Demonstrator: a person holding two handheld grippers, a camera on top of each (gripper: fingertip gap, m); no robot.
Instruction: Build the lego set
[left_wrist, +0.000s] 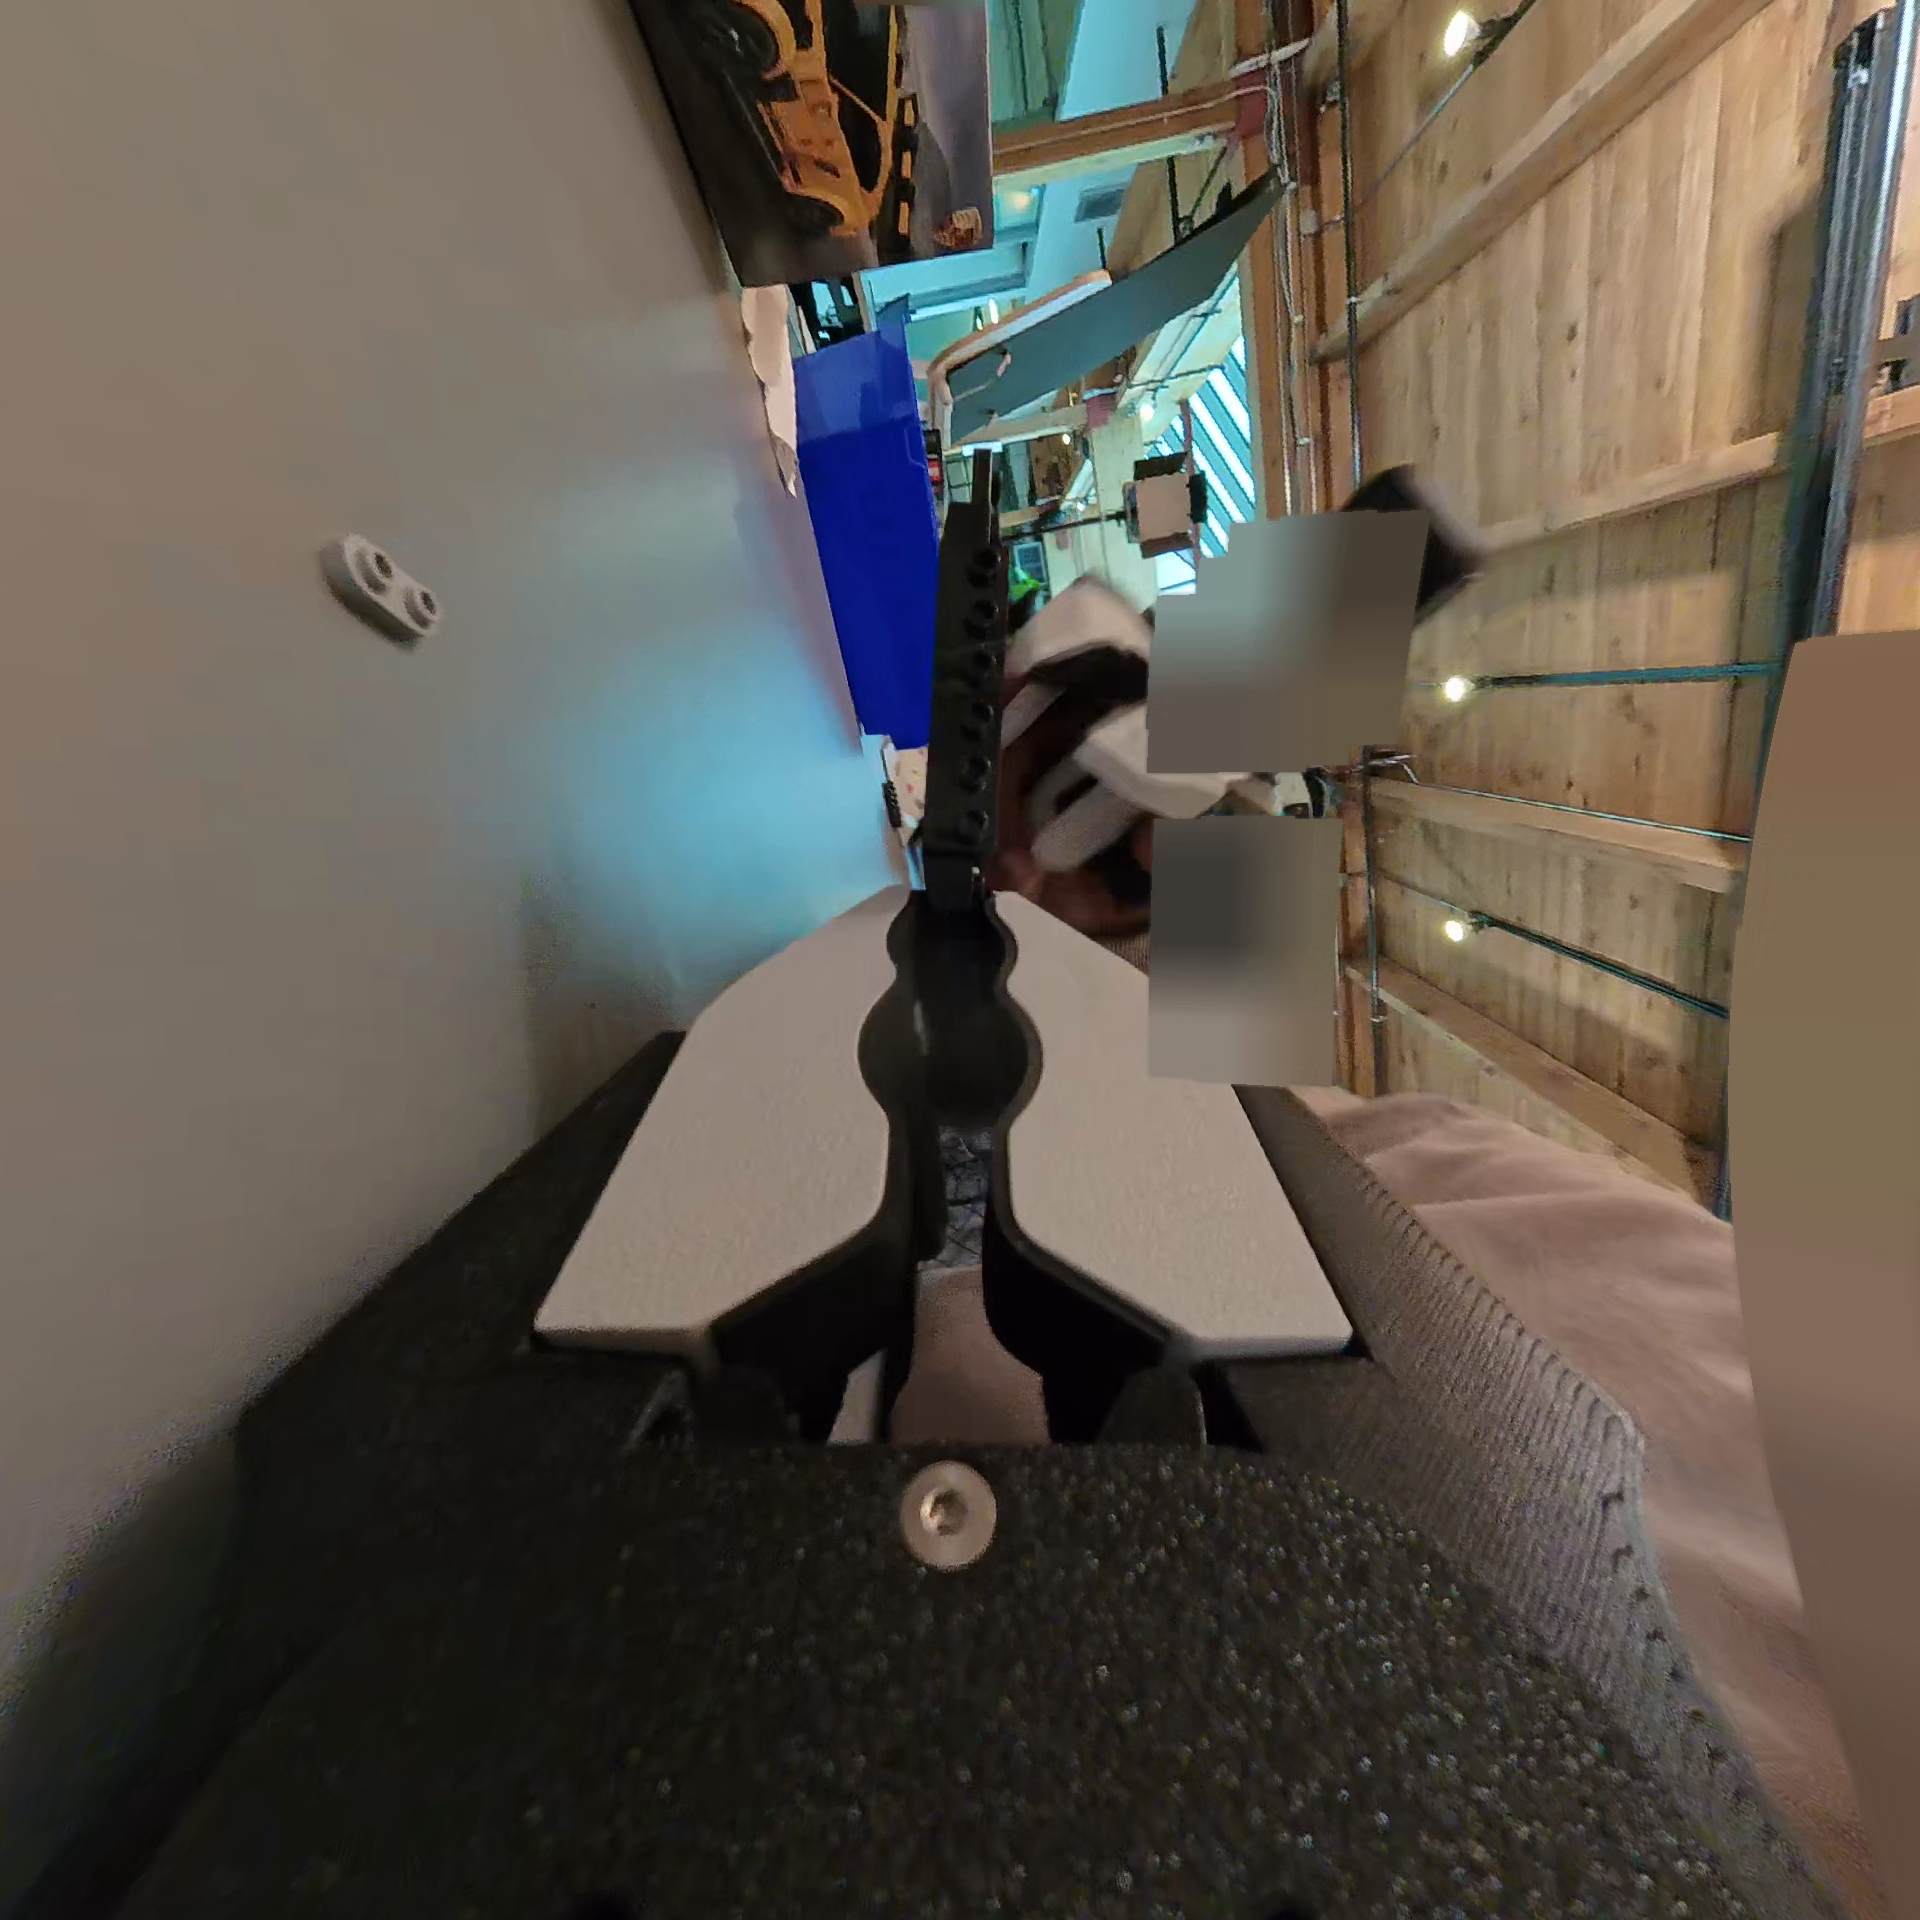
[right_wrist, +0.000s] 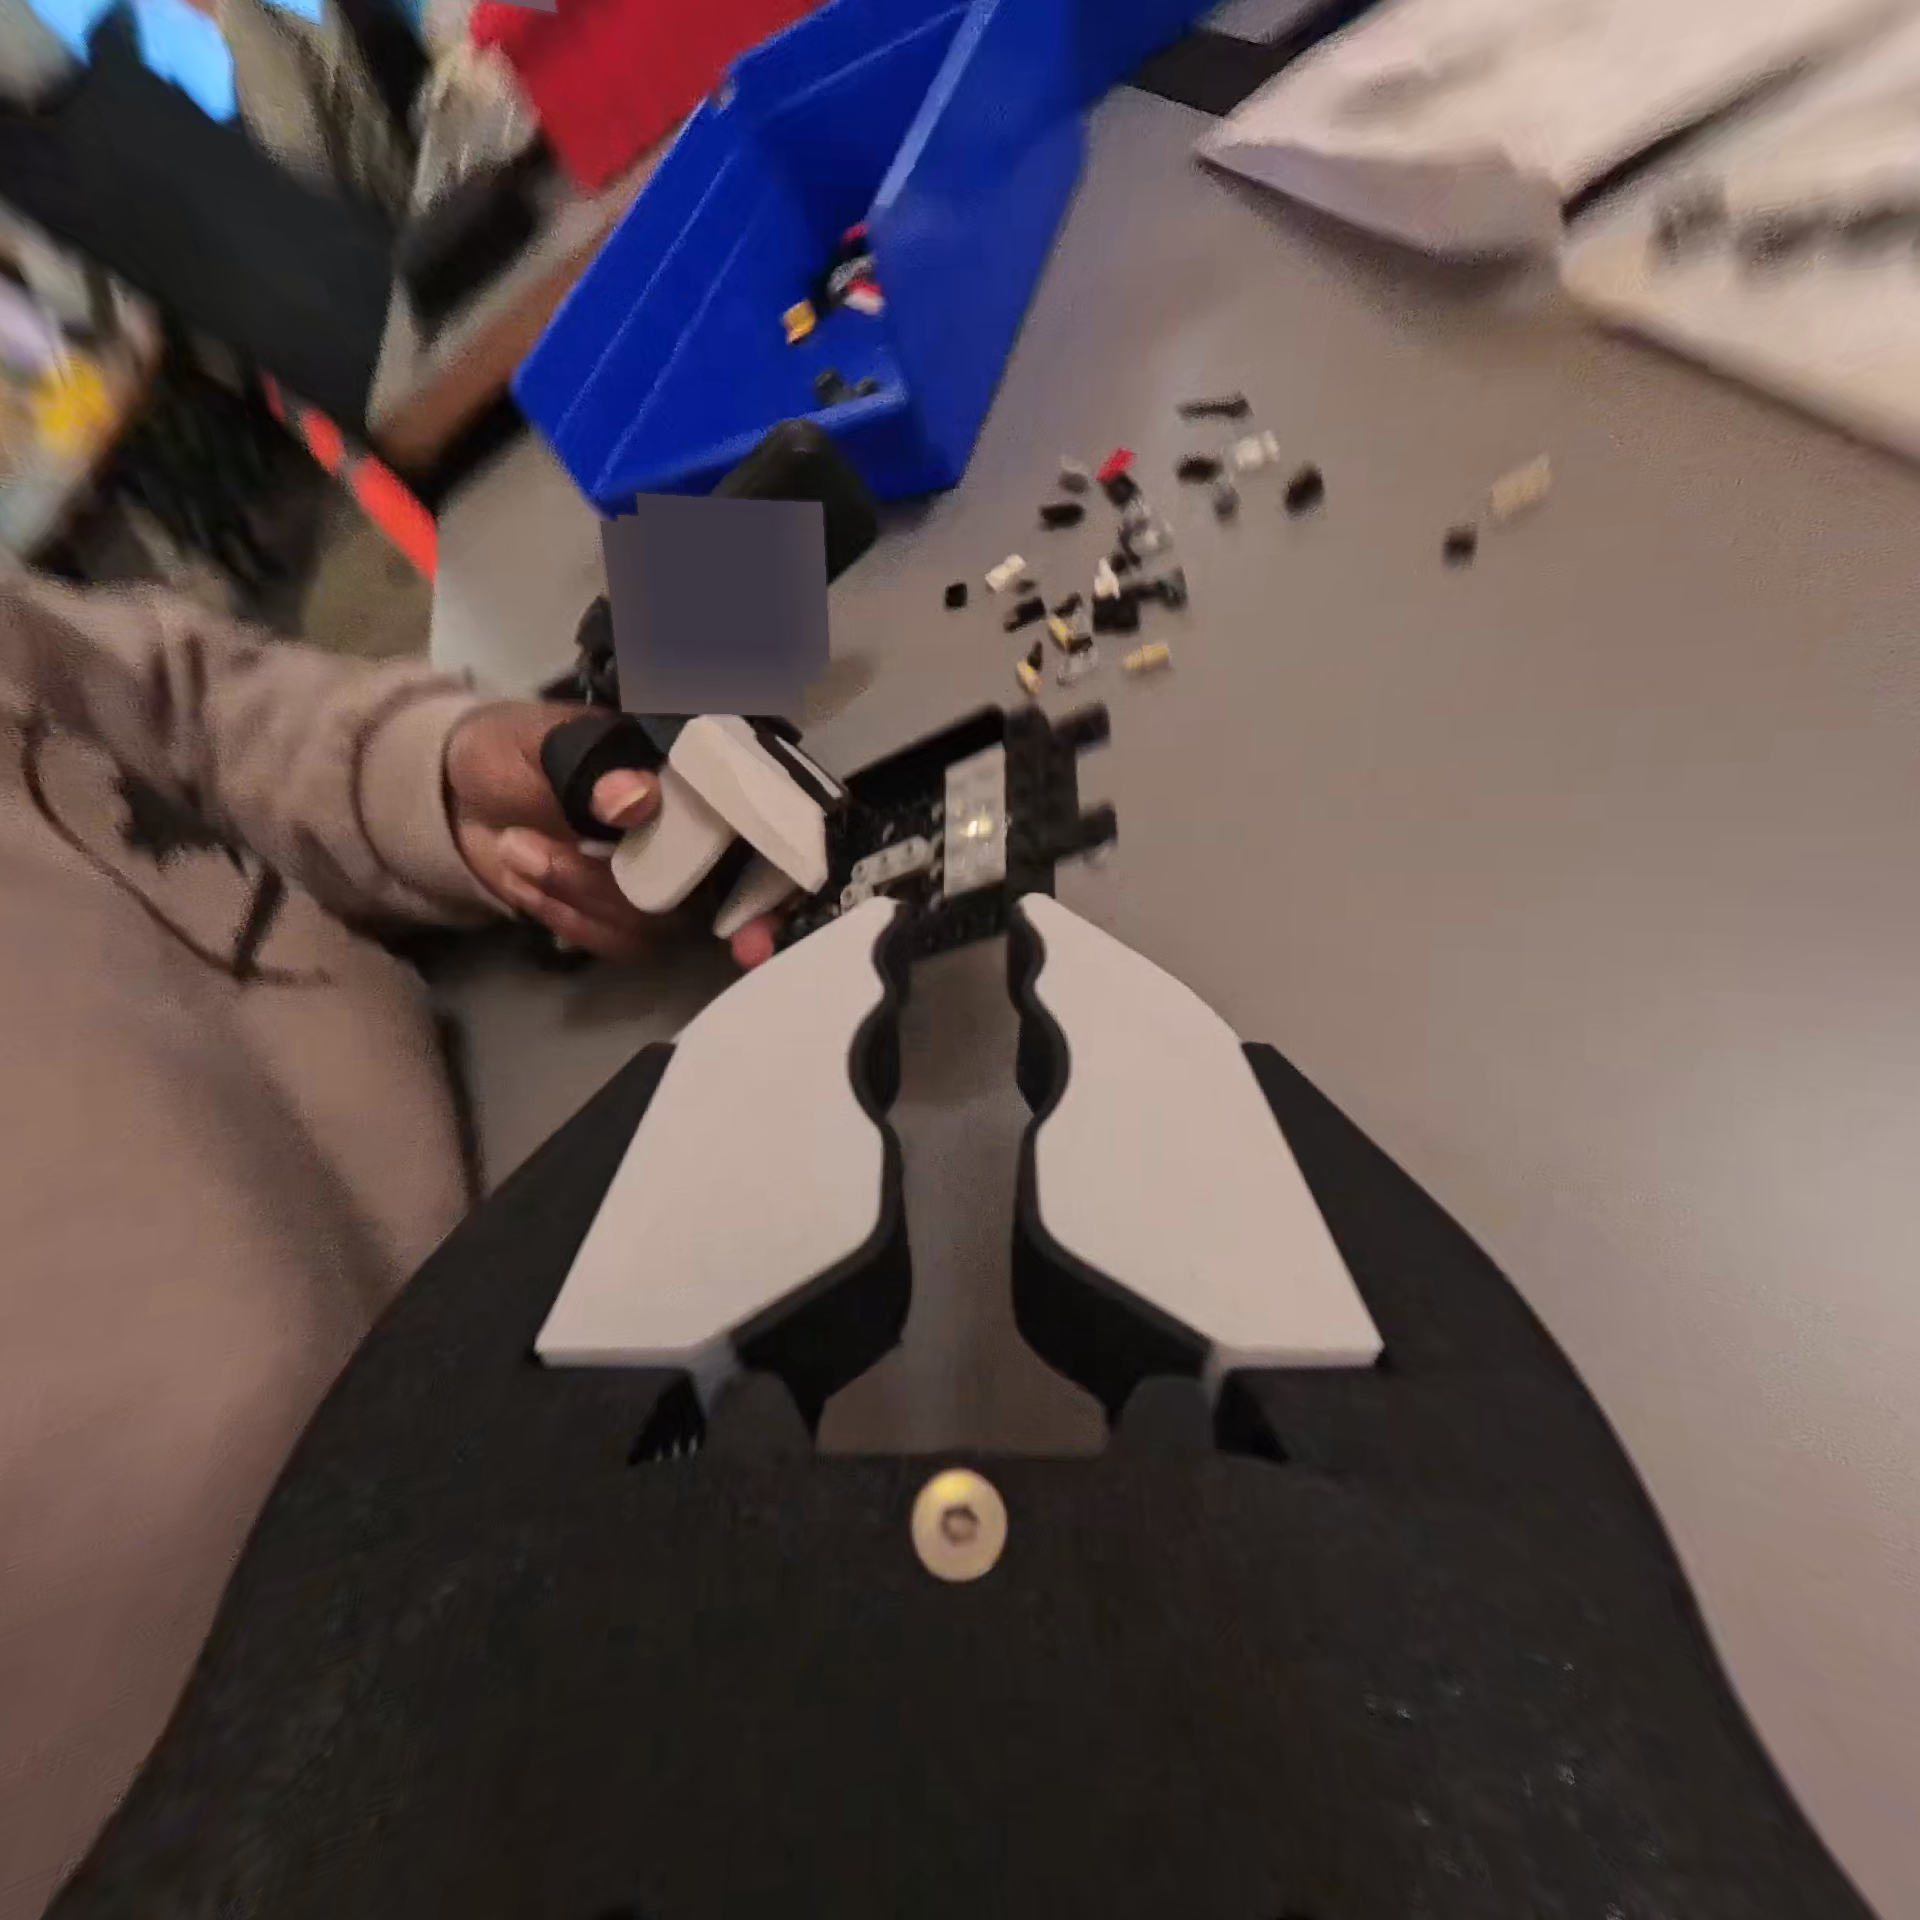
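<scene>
Left tool (left_wrist: 951, 904) clamping black studded lego plate (left_wrist: 971, 686), edge-on

- Left wrist view: sharp centre, wide-angle bending at edges, ceiling lamps (left_wrist: 1457, 687) glaring at 3 o'clock.
- Right wrist view: motion-blurred throughout, evenly bright, soft shadows.

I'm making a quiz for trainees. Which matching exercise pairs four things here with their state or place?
Things:
1. left tongs
2. right tongs
3. blue plastic bin
4. small grey two-hole lego piece

States:
A. lying alone on the grey table
B. open
C. holding a few small pieces
D. shut on the black studded lego plate

Pairs: 1-D, 2-B, 3-C, 4-A
</scene>
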